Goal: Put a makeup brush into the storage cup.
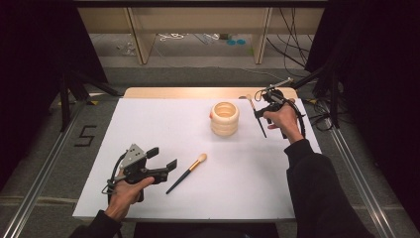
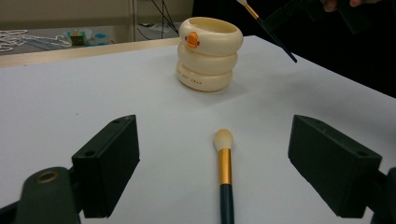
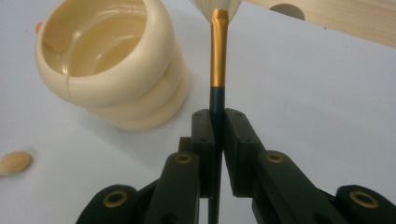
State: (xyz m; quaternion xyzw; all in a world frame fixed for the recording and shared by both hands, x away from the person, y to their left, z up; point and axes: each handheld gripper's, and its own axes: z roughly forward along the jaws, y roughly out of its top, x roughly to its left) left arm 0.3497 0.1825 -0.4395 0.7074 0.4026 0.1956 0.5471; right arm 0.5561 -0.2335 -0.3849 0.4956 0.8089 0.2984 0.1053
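A cream ringed cup (image 1: 224,118) with a small orange duck bill on its side stands upright at the back middle of the white board (image 1: 148,124). A dark-handled makeup brush (image 1: 187,173) with a gold ferrule lies flat near the front. My left gripper (image 1: 162,157) rests just left of it, open; in the left gripper view that brush (image 2: 225,172) lies between the wide jaws of my left gripper (image 2: 212,149), untouched. My right gripper (image 1: 261,110) is shut on a second brush (image 3: 217,70), held above the board right of the cup (image 3: 112,65), bristles away from me.
The bare wooden table edge (image 1: 208,92) runs behind the board. Black stands and cables crowd the floor at both sides (image 1: 317,106). A "5" (image 1: 85,135) is marked on the floor at the left. Bare board lies between the cup and the front brush.
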